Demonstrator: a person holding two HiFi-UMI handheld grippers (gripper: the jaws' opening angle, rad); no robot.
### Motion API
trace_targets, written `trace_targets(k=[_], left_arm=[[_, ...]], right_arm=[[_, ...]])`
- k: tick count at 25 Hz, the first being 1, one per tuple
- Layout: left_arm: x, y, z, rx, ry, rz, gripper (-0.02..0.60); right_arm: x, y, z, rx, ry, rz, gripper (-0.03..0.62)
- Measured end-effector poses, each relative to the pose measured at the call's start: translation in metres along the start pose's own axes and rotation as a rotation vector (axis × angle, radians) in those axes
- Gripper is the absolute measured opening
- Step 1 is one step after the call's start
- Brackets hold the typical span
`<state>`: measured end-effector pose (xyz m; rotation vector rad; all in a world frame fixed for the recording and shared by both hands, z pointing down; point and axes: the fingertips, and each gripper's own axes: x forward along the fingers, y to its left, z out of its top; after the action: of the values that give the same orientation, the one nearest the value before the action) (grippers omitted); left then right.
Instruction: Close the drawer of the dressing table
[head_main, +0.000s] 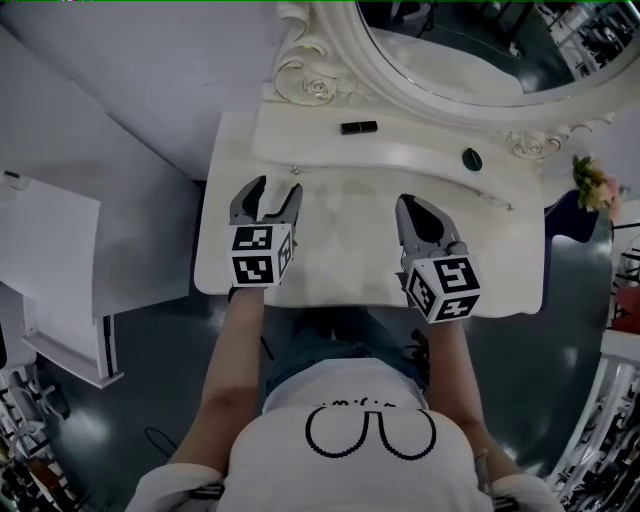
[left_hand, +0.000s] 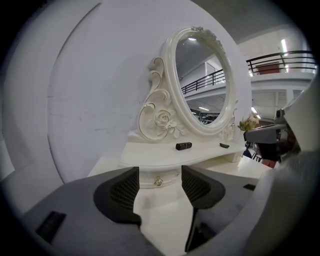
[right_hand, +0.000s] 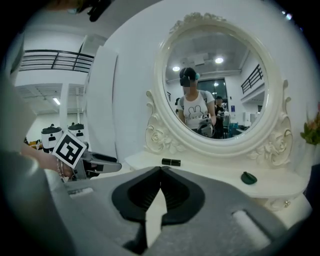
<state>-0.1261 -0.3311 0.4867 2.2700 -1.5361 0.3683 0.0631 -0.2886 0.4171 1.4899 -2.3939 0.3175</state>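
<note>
Over the front edge of the dressing table (head_main: 350, 250), the left gripper (head_main: 276, 188) gapes wide and empty toward the drawer (left_hand: 158, 181), while the right gripper (head_main: 408, 205) has its jaws together on nothing.

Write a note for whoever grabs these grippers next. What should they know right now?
Left gripper: open, empty, over the dressing table top, facing the knob of the small drawer.
Right gripper: shut, empty, also over the table top.
Drawer: under the shelf below the mirror; its front looks flush, so it seems closed.
Done: the closing, as far as I can tell.
Left: probably just check the front is flush, then draw both grippers away.
</note>
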Motion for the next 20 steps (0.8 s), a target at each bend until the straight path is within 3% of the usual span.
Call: trace_targets(k=[6, 13, 16, 17, 19, 20], left_arm=[[-0.032, -0.009, 0.032, 0.037, -0.131, -0.061, 0.261], [-0.074, -0.03, 0.076, 0.107, -0.259, -0.088, 0.258], [-0.093, -0.038, 0.094, 0.13, -0.316, -0.065, 0.244], [-0.102, -0.04, 0.099, 0.128, -0.34, -0.047, 0.216], [-0.119, -0.039, 0.11, 0.111, -0.388, 0.002, -0.003], [-0.125, -0.038, 0.115, 0.101, -0.402, 0.024, -0.003]], right_arm=[[-0.022, 0.013, 0.031, -0.053, -0.112, -0.041, 0.0], [-0.05, 0.021, 0.065, -0.096, -0.202, -0.035, 0.0], [-0.065, 0.026, 0.077, -0.131, -0.231, -0.03, 0.0], [-0.071, 0.028, 0.08, -0.142, -0.24, -0.026, 0.0], [-0.081, 0.032, 0.086, -0.16, -0.255, -0.014, 0.0], [-0.084, 0.033, 0.09, -0.167, -0.263, -0.01, 0.0]])
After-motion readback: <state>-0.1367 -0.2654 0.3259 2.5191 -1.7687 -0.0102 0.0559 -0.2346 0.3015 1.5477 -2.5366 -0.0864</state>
